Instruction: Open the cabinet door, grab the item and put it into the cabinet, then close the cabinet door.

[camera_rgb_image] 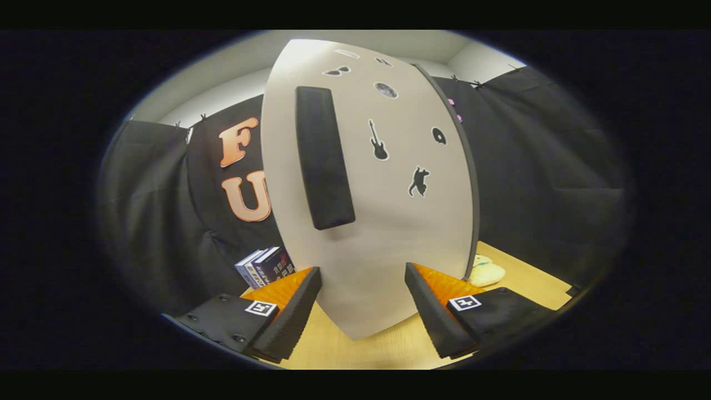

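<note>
Standing at the far left beyond the left finger, two dark books (265,265) are leaning against the booth wall on the wooden table (355,347). Moving right, the gripper (364,311) is holding its fingers (289,316) spread wide apart, pinching nothing, and pointing at the cabinet door (377,222), which is rising just ahead of them and looking shut or nearly so; whether it is fully latched I cannot tell. On the door's left half a long black handle (324,158) is running upright, sitting above and ahead of the left finger and apart from both pads. That handle is looking like a stiff raised bar with a matte, perhaps padded face, so it is probably offering a sure, non-slip hold; taking it across its width near the lower end, with one finger on each long side, is seeming the sensible grip, and the door itself is appearing light and rigid, likely swinging on hinges along its right edge. Small black stickers (379,141) are dotting the door's right half. Further right, just past the door's right edge and beyond the right finger, a pale soft-looking item (489,273) is lying on the table; it is seeming light and squashy, tolerant of a firm squeeze across its middle.
</note>
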A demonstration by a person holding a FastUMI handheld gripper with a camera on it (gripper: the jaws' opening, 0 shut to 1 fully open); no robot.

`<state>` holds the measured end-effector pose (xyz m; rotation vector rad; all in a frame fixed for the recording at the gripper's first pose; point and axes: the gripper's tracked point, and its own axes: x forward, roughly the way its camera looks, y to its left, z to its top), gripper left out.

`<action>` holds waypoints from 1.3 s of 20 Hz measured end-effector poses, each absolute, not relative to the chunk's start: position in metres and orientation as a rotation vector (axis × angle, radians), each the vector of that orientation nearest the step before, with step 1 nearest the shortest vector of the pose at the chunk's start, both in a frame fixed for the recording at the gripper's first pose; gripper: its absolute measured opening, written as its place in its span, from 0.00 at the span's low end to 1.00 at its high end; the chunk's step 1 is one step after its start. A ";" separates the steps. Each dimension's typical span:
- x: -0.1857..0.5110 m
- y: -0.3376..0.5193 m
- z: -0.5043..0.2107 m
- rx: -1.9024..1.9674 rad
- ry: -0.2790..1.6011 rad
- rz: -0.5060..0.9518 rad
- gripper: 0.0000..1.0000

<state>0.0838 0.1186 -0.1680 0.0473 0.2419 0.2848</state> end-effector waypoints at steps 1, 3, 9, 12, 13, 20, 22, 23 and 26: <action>0.097 0.126 -0.170 0.038 0.239 0.277 0.97; 0.117 0.137 -0.171 0.037 0.239 0.265 0.97; 0.154 0.148 -0.182 0.019 0.236 0.218 0.97; 0.171 0.158 -0.184 0.006 0.230 0.207 0.97; 0.175 0.161 -0.184 0.004 0.229 0.204 0.97; 0.180 0.150 -0.180 0.013 0.245 0.193 0.97; 0.166 0.143 -0.175 0.039 0.251 0.190 0.97; 0.157 0.136 -0.173 0.041 0.255 0.182 0.97; 0.128 0.109 -0.159 0.025 0.279 0.154 0.97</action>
